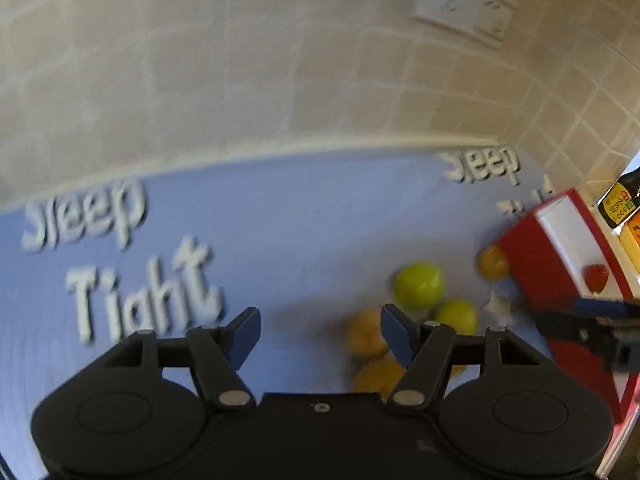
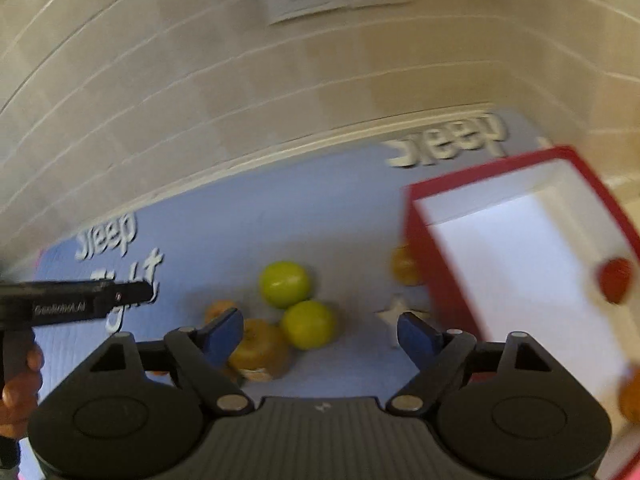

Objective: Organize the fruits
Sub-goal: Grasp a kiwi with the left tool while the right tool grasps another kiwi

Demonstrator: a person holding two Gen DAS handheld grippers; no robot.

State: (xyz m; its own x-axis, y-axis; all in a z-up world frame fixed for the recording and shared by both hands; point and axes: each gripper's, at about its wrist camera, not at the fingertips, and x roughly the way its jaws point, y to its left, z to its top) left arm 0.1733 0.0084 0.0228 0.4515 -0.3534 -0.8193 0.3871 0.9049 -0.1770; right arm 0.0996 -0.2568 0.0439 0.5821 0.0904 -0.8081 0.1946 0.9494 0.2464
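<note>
**Both grippers wide, fruit loose on blue mat**

Surface: a blue mat (image 2: 256, 216) with raised white "Sleep Tight" lettering, laid against a beige tiled wall (image 2: 200, 100). A pale socket plate (image 1: 464, 4) sits high on the wall. Dark bottle with a yellow label (image 1: 622, 200) at the far right edge of the left view.

Left gripper (image 1: 320, 332): fingers spread wide, nothing between them. Fruit lies to its right: two green fruits (image 1: 418, 285) touching each other, orange-yellow ones (image 1: 366, 336) just beside and partly behind its right finger.

Right gripper (image 2: 320, 336): also spread wide, holding nothing. The green pair (image 2: 285, 283) lies ahead between its fingers; a brownish-orange fruit (image 2: 262, 346) lies just beside the left finger. Red box with white inside (image 2: 520, 248) is to the right, holding one red fruit (image 2: 615, 280) (strawberry-like); another orange fruit (image 2: 404, 266) touches the box's outer wall.

Both views are motion-blurred. The orange cluster is partly hidden by the fingers, count unclear. Box cut off at the frame edge.
</note>
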